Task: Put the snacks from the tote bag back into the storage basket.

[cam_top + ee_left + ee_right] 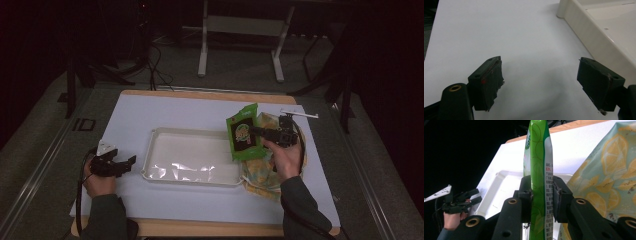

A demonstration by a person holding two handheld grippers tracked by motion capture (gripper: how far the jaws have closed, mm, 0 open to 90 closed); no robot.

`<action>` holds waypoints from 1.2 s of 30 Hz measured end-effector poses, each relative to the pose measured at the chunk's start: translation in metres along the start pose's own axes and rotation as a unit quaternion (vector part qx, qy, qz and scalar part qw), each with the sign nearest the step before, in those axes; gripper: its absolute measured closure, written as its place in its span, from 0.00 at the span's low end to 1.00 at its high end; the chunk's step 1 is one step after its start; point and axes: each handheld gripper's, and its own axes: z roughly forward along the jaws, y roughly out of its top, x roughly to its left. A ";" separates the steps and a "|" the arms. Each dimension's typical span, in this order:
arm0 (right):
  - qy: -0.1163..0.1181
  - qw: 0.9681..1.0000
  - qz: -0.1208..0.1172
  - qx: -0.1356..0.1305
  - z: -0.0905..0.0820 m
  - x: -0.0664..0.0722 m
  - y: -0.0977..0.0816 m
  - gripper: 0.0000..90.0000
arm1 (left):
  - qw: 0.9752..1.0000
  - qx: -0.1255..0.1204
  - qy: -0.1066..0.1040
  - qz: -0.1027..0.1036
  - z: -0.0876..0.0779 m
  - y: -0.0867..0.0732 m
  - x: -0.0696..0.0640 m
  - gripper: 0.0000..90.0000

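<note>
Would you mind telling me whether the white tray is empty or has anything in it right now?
Empty. The white tray shows a bare floor in the high view; the green packet is held in the right gripper at its right end, not resting inside.

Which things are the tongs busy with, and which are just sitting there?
Busy with:
- green snack packet, squeezed in the right tongs
- white tray, probably where it goes
- lemon-print bag beside the tray

Just sitting there:
- left tongs, open, holding nothing
- metal stand behind the table
</note>
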 end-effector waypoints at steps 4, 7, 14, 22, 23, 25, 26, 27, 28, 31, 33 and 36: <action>-0.006 1.000 -0.001 0.002 0.004 -0.001 -0.003 0.81 | 1.000 0.000 0.000 -0.001 0.000 0.000 0.000 0.23; -0.008 1.000 0.000 0.003 0.007 -0.001 -0.005 0.81 | 1.000 0.000 0.000 0.000 0.000 0.000 0.000 0.23; -0.012 1.000 0.000 0.007 0.014 0.000 -0.010 0.81 | 1.000 0.000 -0.001 -0.001 0.000 0.000 0.000 0.23; -0.019 1.000 -0.007 0.011 0.020 0.002 -0.014 0.80 | 1.000 0.000 -0.001 0.000 0.000 0.000 0.000 0.23; -0.018 1.000 -0.006 0.012 0.021 0.002 -0.014 0.80 | 1.000 0.000 -0.001 0.000 0.000 0.000 0.000 0.23; -0.019 1.000 -0.006 0.011 0.022 0.002 -0.016 0.80 | 1.000 0.000 -0.001 -0.001 0.000 0.000 0.000 0.23; -0.021 1.000 -0.005 0.012 0.023 0.002 -0.016 0.80 | 1.000 0.000 -0.001 -0.001 0.000 0.000 0.000 0.23; -0.021 1.000 -0.007 0.013 0.024 0.001 -0.017 0.81 | 1.000 0.000 -0.001 0.000 0.000 0.000 0.000 0.23; -0.022 1.000 -0.006 0.012 0.024 0.002 -0.017 0.80 | 1.000 0.000 -0.001 -0.001 0.000 0.000 0.000 0.23; -0.023 1.000 -0.008 0.012 0.026 0.002 -0.019 0.80 | 1.000 0.000 -0.001 0.000 0.000 0.000 0.000 0.23; -0.023 1.000 -0.008 0.014 0.027 0.002 -0.020 0.80 | 1.000 -0.001 0.000 -0.001 0.000 0.000 0.000 0.23; -0.024 1.000 -0.008 0.016 0.029 0.002 -0.022 0.80 | 1.000 -0.002 0.000 -0.001 0.000 0.000 0.000 0.23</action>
